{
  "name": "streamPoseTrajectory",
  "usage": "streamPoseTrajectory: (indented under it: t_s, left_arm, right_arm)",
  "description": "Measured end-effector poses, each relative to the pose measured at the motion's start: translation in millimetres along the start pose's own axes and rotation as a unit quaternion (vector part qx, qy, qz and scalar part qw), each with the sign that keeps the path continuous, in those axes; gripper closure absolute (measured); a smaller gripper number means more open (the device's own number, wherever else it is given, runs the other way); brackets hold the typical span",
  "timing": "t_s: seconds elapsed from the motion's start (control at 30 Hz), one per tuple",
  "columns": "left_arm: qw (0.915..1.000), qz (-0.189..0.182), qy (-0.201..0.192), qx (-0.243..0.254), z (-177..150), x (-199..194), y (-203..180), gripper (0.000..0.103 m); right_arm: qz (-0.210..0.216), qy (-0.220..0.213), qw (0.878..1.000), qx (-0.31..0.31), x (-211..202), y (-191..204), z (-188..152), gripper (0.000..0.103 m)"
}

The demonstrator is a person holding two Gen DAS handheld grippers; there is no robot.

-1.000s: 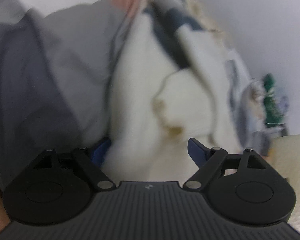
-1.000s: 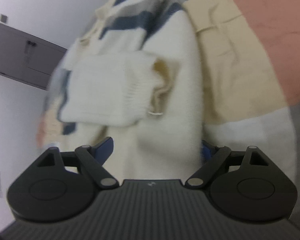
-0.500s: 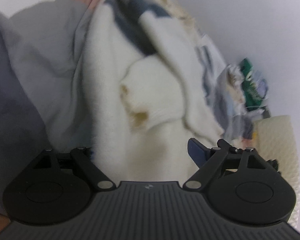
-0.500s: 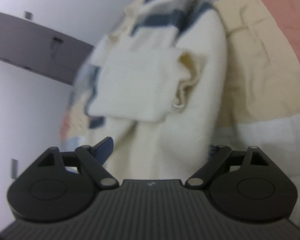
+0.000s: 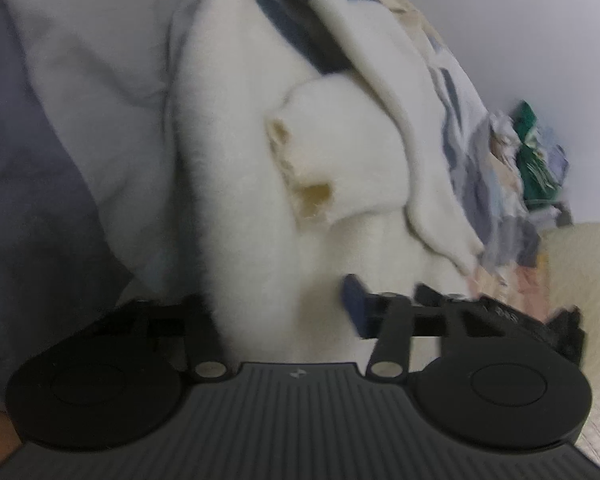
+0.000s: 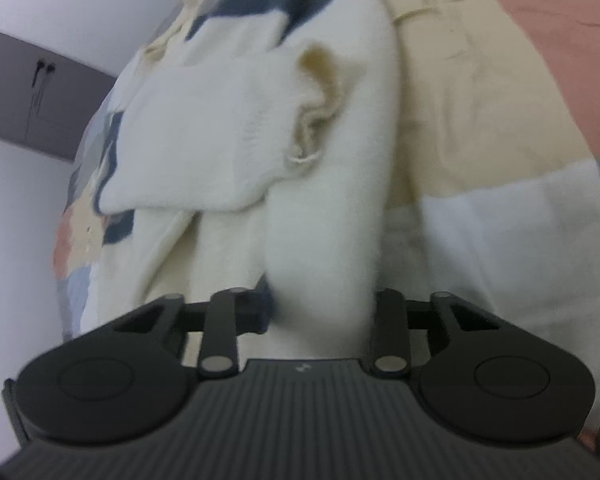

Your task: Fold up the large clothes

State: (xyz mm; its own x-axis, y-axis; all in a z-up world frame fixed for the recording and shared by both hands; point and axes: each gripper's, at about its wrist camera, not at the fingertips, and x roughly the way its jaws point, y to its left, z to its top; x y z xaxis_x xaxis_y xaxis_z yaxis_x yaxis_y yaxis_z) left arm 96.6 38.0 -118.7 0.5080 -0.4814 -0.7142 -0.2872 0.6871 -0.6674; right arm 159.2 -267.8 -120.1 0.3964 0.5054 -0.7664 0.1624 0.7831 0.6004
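A fluffy cream sweater (image 5: pixel 228 140) with navy stripes lies spread on the bed, one sleeve cuff (image 5: pixel 340 152) folded across its body. A thick fold of its near edge runs between the jaws of my left gripper (image 5: pixel 278 304), which are closing on it. The left finger is hidden behind the fabric, and the blue right pad (image 5: pixel 352 304) touches it. In the right wrist view the same sweater (image 6: pixel 204 128) shows its cuff (image 6: pixel 312 120). My right gripper (image 6: pixel 322 304) is closing too, with a roll of the hem squeezed between both fingers.
Grey bedding (image 5: pixel 60 120) lies left of the sweater. A heap of mixed clothes (image 5: pixel 532 152) and a cream textured cushion (image 5: pixel 580 280) sit at the right. A peach, beige and white patchwork cover (image 6: pixel 480 100) is under the sweater. A dark wall cabinet (image 6: pixel 40 92) stands behind.
Both grippers' jaws have come in from wide apart onto the sweater's near edge. The fabric now bunches between the fingers, and both views have shifted only slightly.
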Motion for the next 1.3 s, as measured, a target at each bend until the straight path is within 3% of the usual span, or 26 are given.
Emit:
streamPoseTrajectory:
  t_s: [0.03, 0.07, 0.13, 0.37, 0.57, 0.8, 1.07, 1.3]
  left_arm:
    - [1.0, 0.003, -0.005, -0.007, -1.2, -1.6, 3.2, 0.078]
    - [0.9997, -0.006, -0.011, -0.019, -2.1, -6.3, 6.7, 0.084]
    - [0.9981, -0.042, -0.026, -0.036, -2.7, -19.1, 11.5, 0.087]
    - [0.9817, -0.152, -0.093, -0.068, -8.3, -81.8, 17.2, 0.089]
    - [0.97, -0.203, -0.115, -0.068, -16.1, -126.1, 13.9, 0.089]
    - [0.9551, -0.268, -0.124, -0.027, -35.6, -187.0, -0.4, 0.089]
    - [0.9548, -0.274, -0.112, 0.025, -64.0, -251.9, -37.8, 0.089]
    - [0.953, -0.258, -0.148, 0.06, -50.8, -252.9, -68.4, 0.088]
  right_arm:
    - [-0.004, -0.012, 1.0, -0.014, -5.0, 4.8, -2.6, 0.075]
    - [-0.003, -0.025, 0.999, -0.023, -10.2, 7.4, -4.1, 0.077]
    - [0.02, -0.047, 0.999, -0.013, -22.6, 2.6, -4.6, 0.079]
    - [0.143, -0.107, 0.983, 0.036, -80.5, -10.7, -4.7, 0.083]
    - [0.183, -0.129, 0.975, -0.016, -117.4, 14.7, -7.2, 0.083]
    - [0.233, -0.144, 0.96, -0.051, -174.1, 29.1, -22.5, 0.083]
    - [0.267, -0.146, 0.949, -0.085, -242.3, 43.7, -51.6, 0.083]
    - [0.255, -0.165, 0.949, -0.084, -239.3, 48.5, -26.5, 0.083]
